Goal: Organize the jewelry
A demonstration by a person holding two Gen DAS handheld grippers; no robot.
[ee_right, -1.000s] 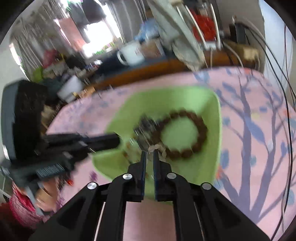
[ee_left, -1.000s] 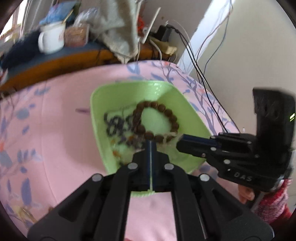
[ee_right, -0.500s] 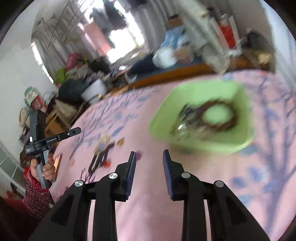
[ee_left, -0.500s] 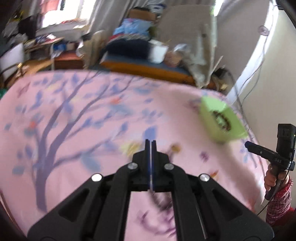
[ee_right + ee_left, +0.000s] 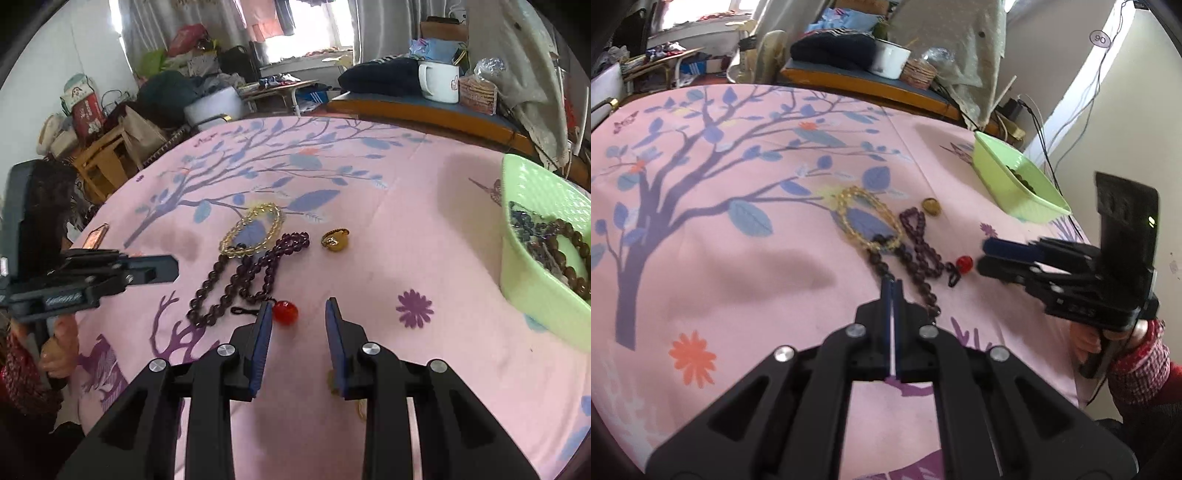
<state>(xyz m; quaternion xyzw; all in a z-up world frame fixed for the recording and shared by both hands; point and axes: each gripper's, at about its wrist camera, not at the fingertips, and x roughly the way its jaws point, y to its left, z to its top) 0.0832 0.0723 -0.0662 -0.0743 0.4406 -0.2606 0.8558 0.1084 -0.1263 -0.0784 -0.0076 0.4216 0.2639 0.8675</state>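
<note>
Above beads (image 5: pixel 236 280), right gripper (image 5: pixel 298 314) agape.

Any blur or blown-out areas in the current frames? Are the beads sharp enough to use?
Left wrist: beads sharp; right gripper slightly smeared; window at top left blown out. Right wrist: beads, ring and tray sharp, though the tray is stretched at the fisheye edge; window washed out. Dark vignette in the corners of both.
</note>
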